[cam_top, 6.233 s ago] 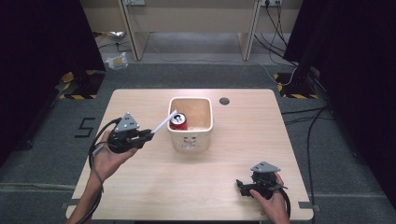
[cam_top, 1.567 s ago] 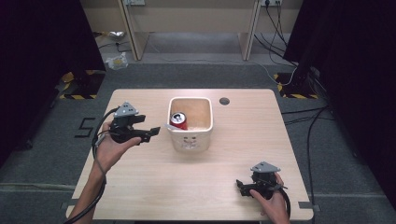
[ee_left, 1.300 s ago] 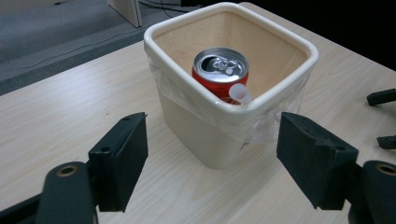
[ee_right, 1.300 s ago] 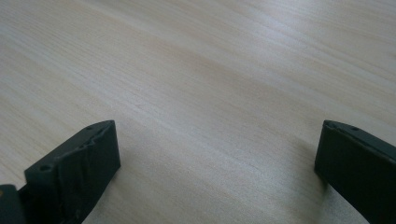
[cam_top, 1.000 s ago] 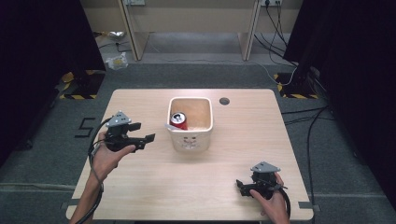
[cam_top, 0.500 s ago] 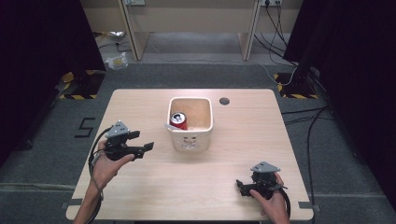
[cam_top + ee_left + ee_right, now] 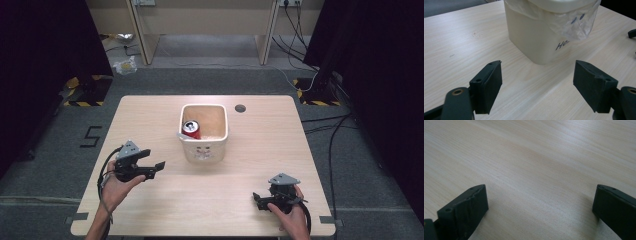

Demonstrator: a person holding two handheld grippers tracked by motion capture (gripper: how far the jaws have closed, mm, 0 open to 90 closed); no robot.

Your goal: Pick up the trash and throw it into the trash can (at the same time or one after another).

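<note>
A cream bin (image 7: 204,148) with a clear plastic liner stands mid-table; a red can (image 7: 190,129) lies inside it at the left. In the left gripper view the bin (image 7: 541,37) rises just beyond my jaws, its liner (image 7: 574,22) hanging over the rim. My left gripper (image 7: 157,167) is open and empty, low over the table left of the bin and apart from it. My right gripper (image 7: 256,199) rests near the front right edge, open, with bare wood between its jaws (image 7: 539,205).
The wooden table (image 7: 150,115) has a round cable hole (image 7: 240,108) at the back right of the bin. Dark curtains flank the table, and cables run over the grey floor behind it.
My left gripper let go of the can in the bin, then drew back toward the front left of the table and sank lower. The right gripper has stayed still.
</note>
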